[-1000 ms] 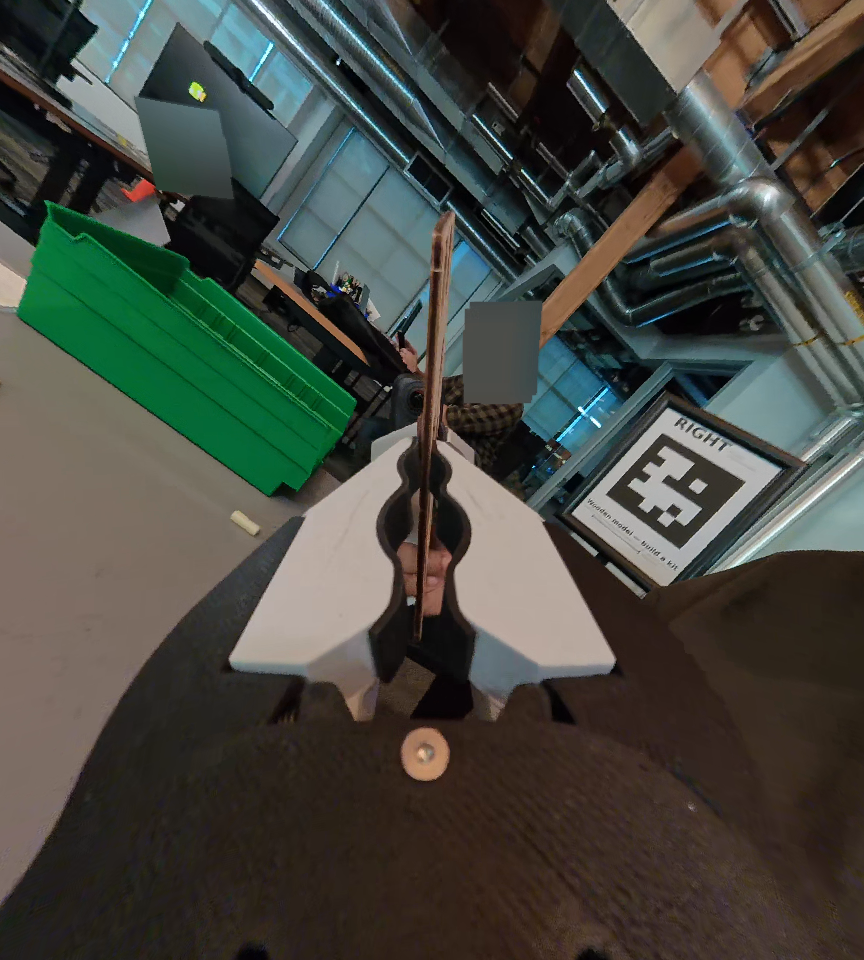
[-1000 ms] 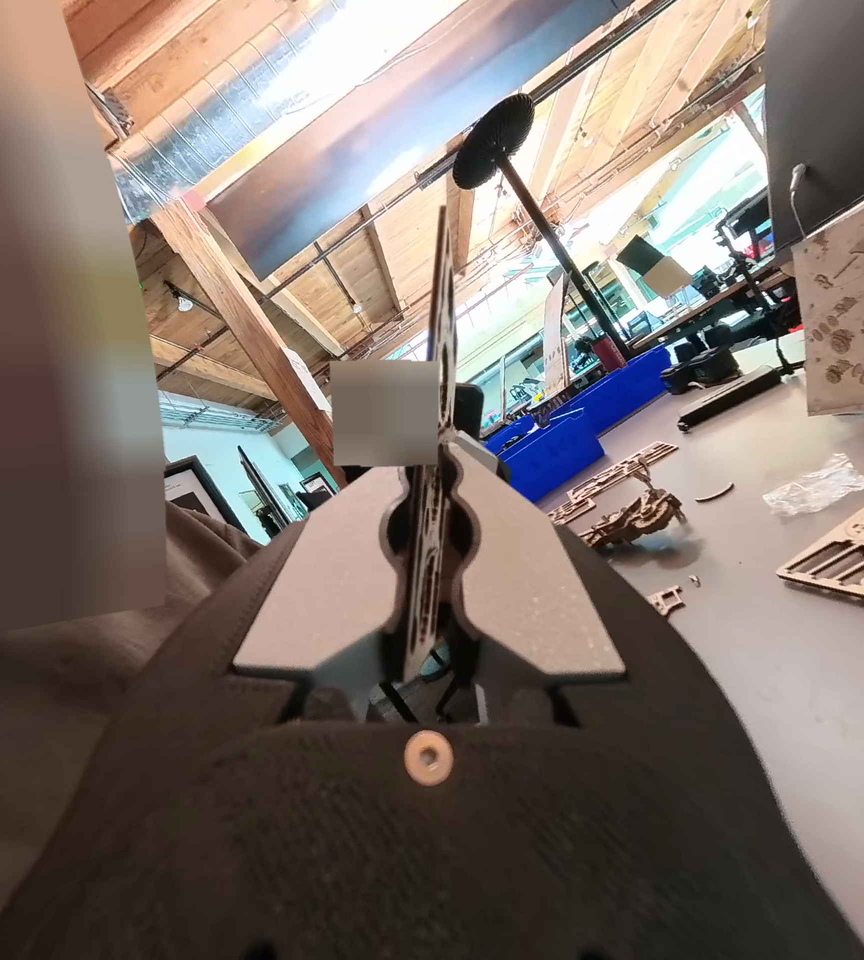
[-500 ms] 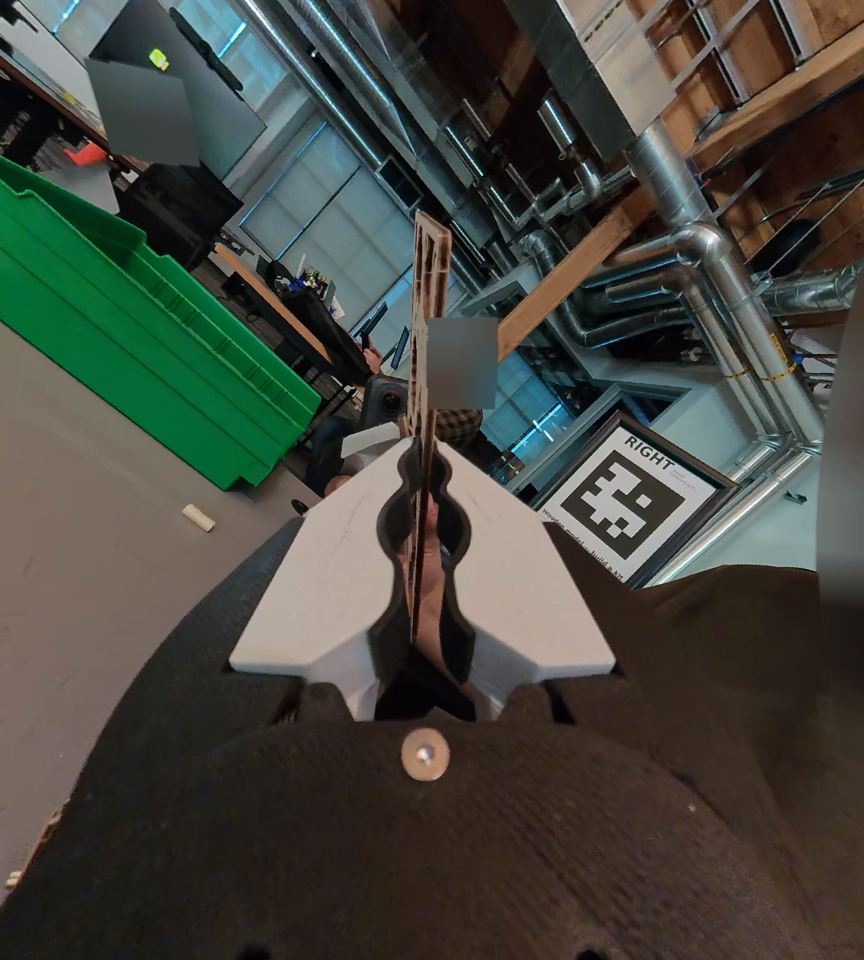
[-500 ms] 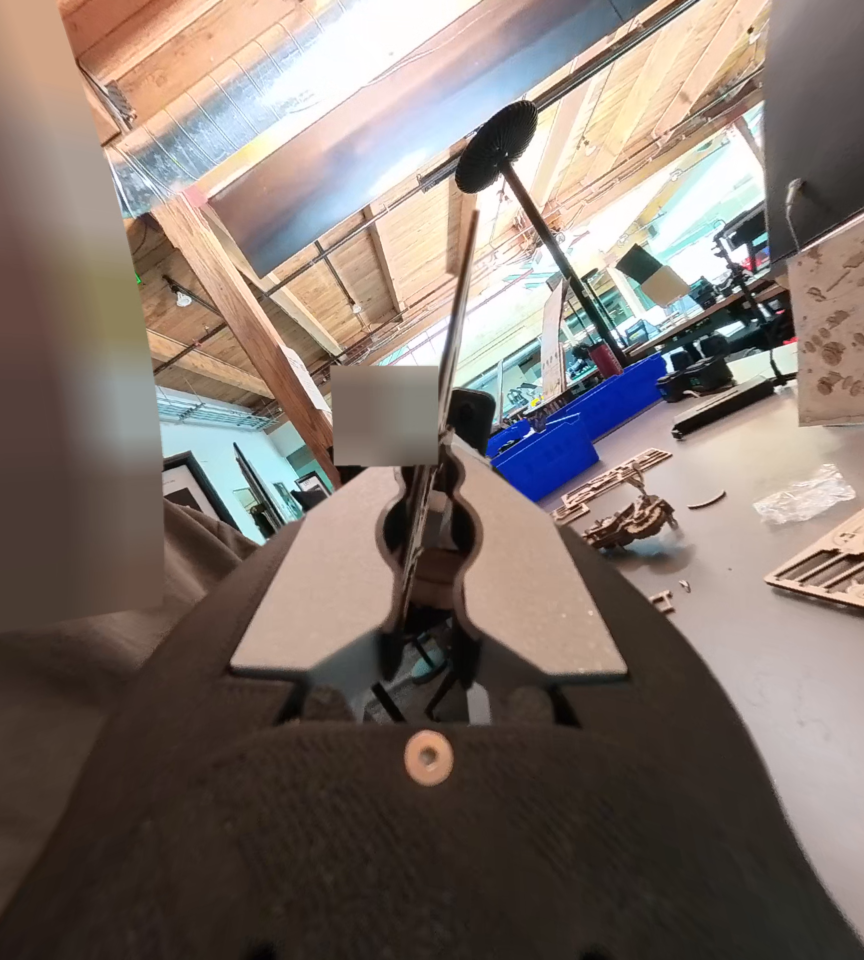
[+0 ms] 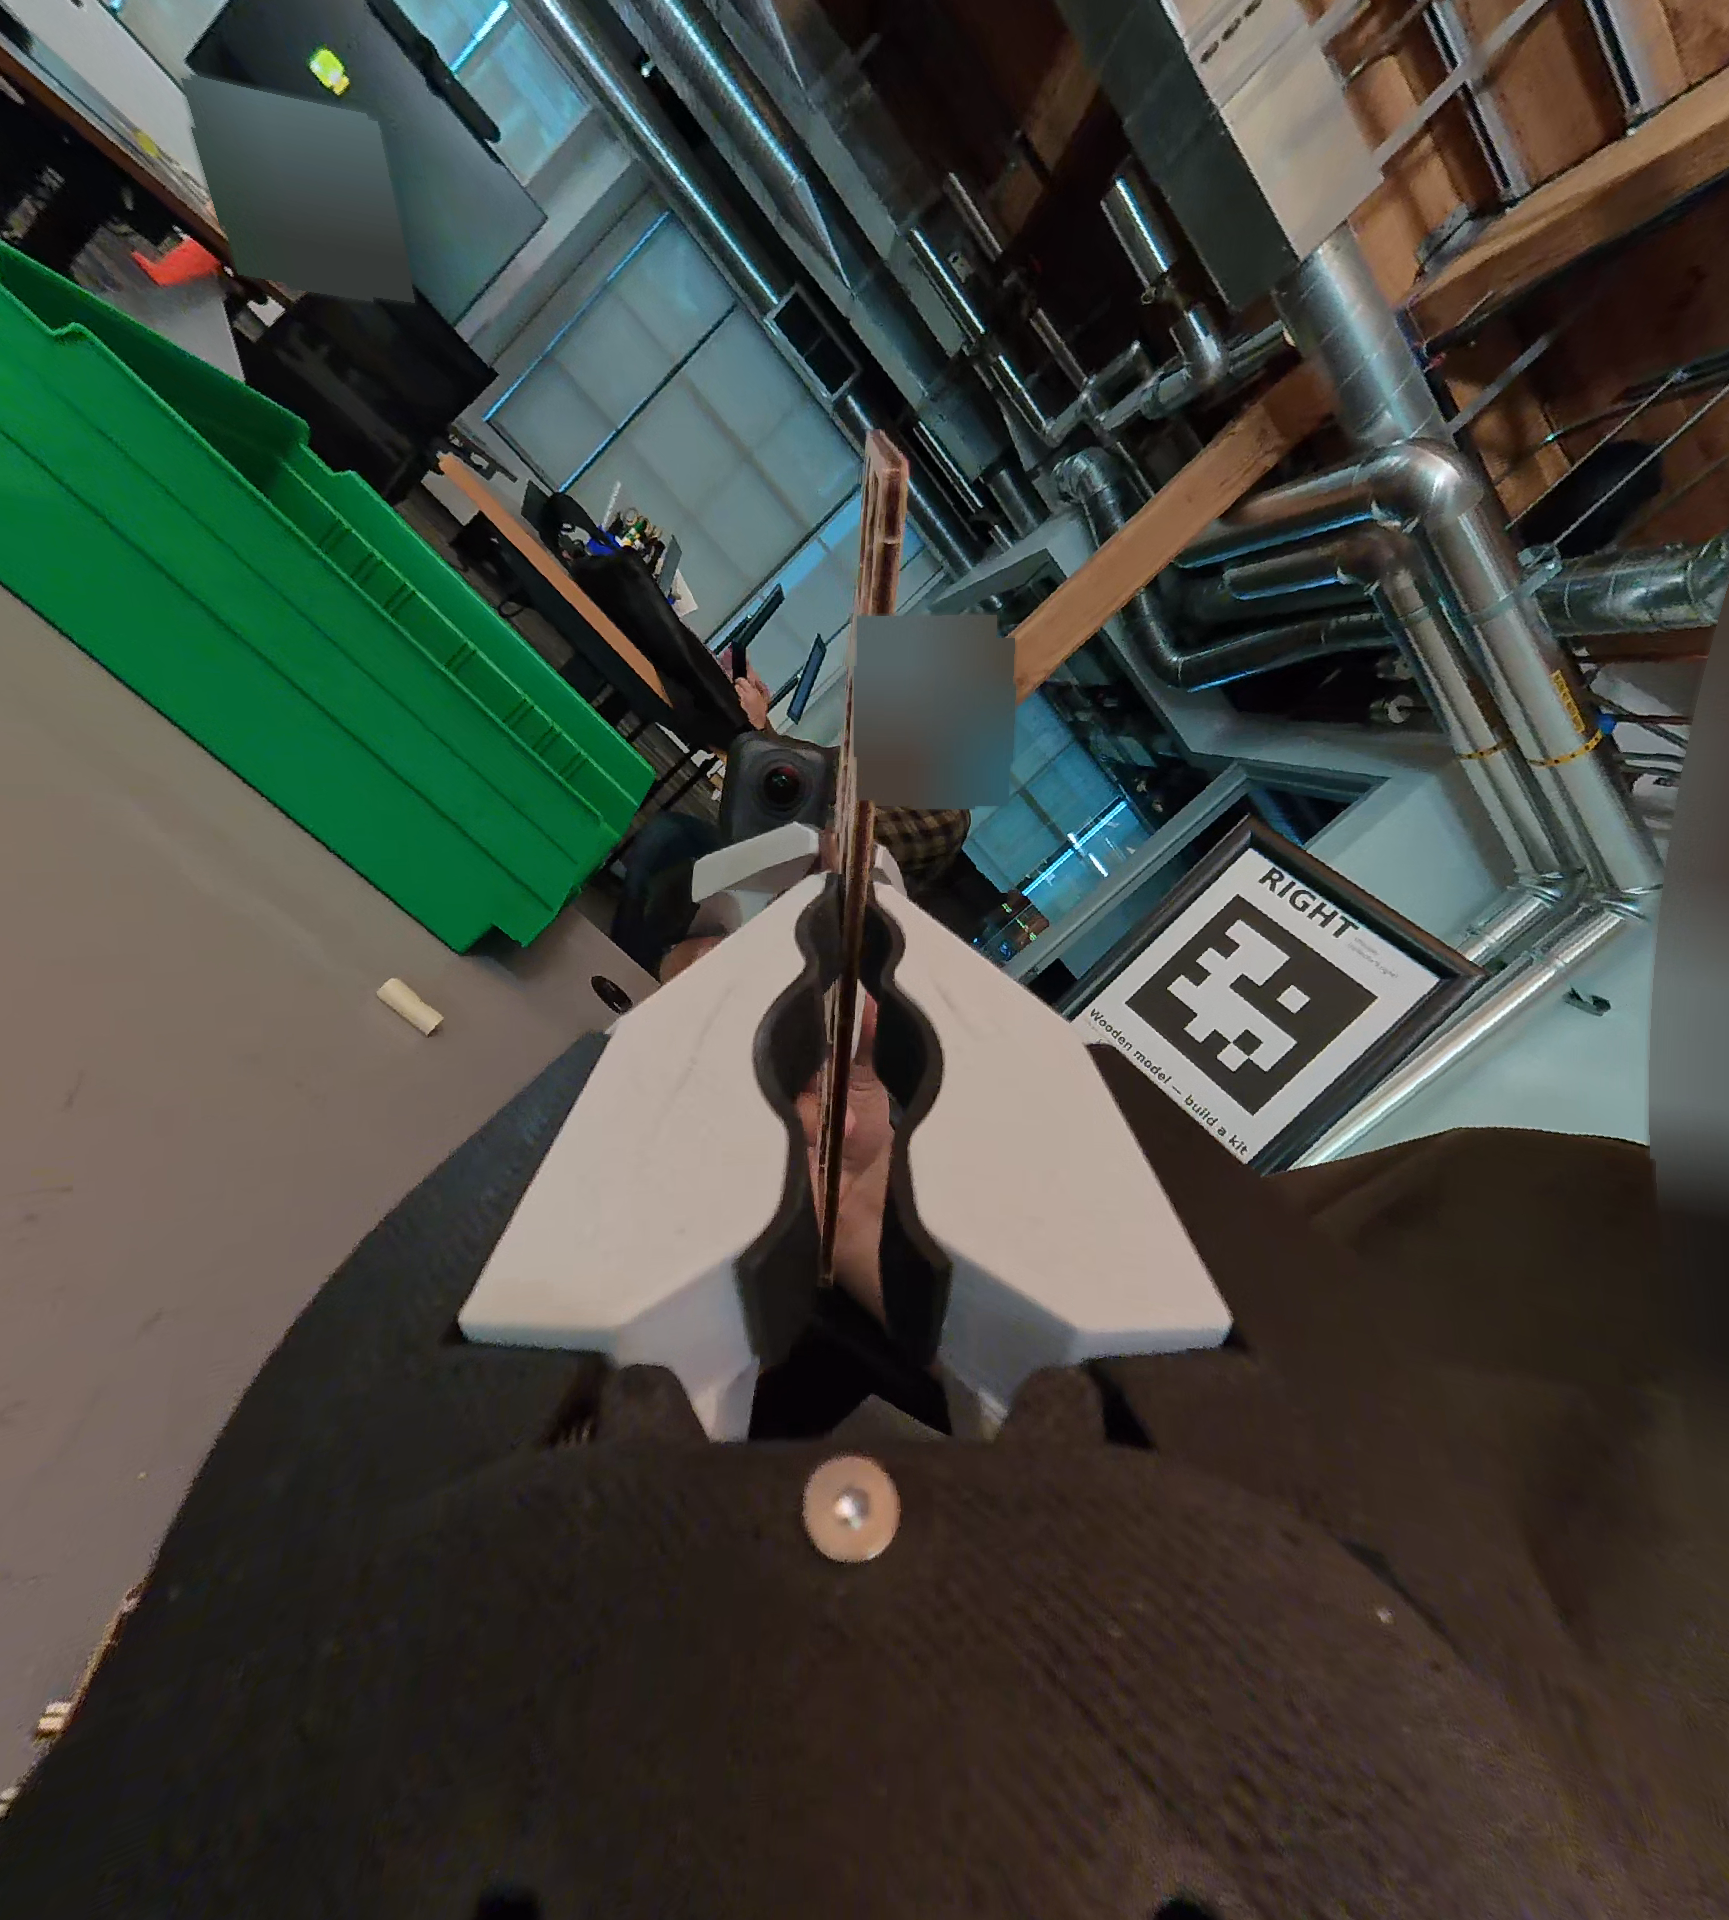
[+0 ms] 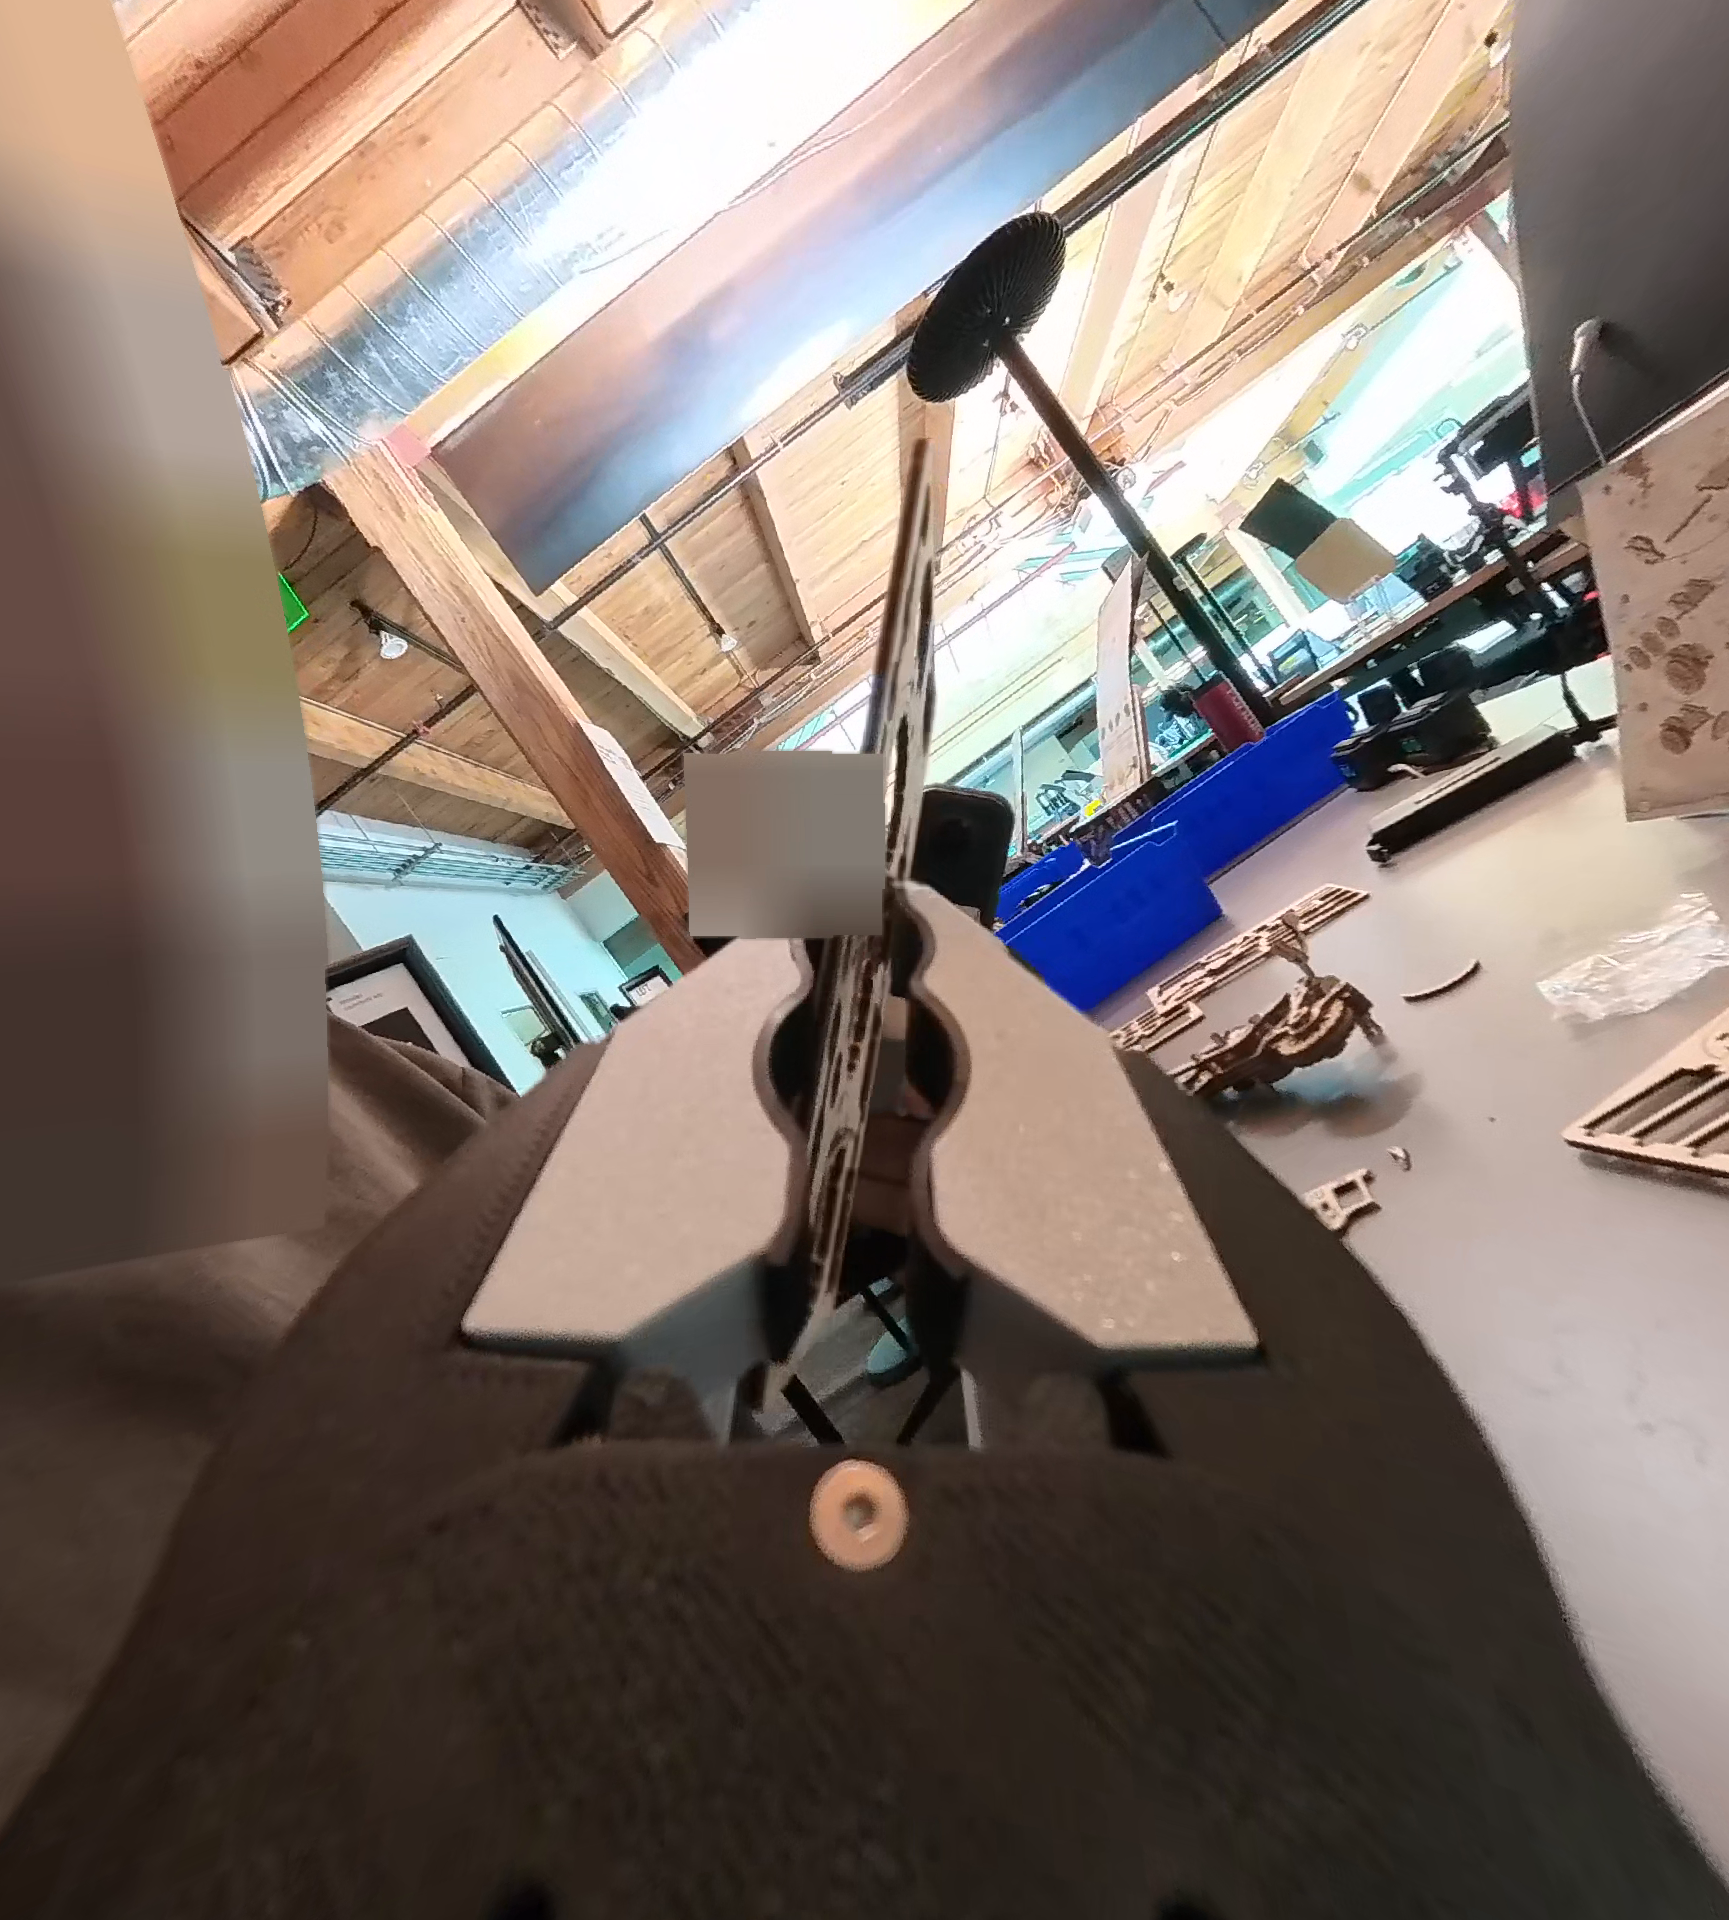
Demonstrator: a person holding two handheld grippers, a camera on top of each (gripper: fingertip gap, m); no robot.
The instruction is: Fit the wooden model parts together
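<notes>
Grey table (image 6: 1525, 1340): lying under everything, serving as landmark. Green bin (image 5: 247, 665): sitting at the table's far edge. Cut-out wooden sheet (image 6: 1712, 1091): lying flat on the table. Part-built wooden model (image 6: 1275, 1023): standing on the table, beside the blue bins (image 6: 1151, 883). Wooden sheet (image 5: 865, 717): rising edge-on above the table, both tongs clamping it. Left gripper (image 5: 844, 914): squeezing the sheet. Right gripper (image 6: 865, 935): pinching the same sheet (image 6: 907, 665), here leaning slightly.
</notes>
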